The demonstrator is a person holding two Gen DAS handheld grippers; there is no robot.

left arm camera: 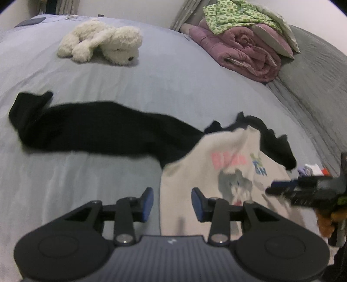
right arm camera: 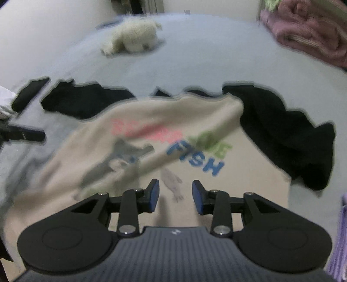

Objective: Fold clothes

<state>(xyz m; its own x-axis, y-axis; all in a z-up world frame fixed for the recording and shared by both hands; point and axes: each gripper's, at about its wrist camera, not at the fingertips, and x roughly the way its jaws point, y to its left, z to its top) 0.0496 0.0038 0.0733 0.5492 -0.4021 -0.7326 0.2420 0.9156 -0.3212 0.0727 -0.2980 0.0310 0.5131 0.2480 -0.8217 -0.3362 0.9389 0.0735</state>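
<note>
A cream T-shirt (left arm camera: 227, 173) with a grey cat print and coloured letters lies on the bed, partly over a long black garment (left arm camera: 97, 128). My left gripper (left arm camera: 172, 199) hovers open over the shirt's left edge, nothing between its blue pads. The right gripper (left arm camera: 279, 187) reaches in from the right, just above the shirt. In the right wrist view the shirt (right arm camera: 151, 134) is blurred, one part folded across the print. My right gripper (right arm camera: 175, 195) stands open above it, pads clear of the cloth. The black garment (right arm camera: 282, 130) shows behind the shirt on both sides.
The grey-blue bedsheet (left arm camera: 151, 76) spreads all around. A white plush toy (left arm camera: 102, 41) lies at the far side. A rolled pink quilt (left arm camera: 240, 52), green patterned cloth (left arm camera: 234, 15) and a pillow are piled at the far right. Purple cloth (right arm camera: 340, 234) shows at the right edge.
</note>
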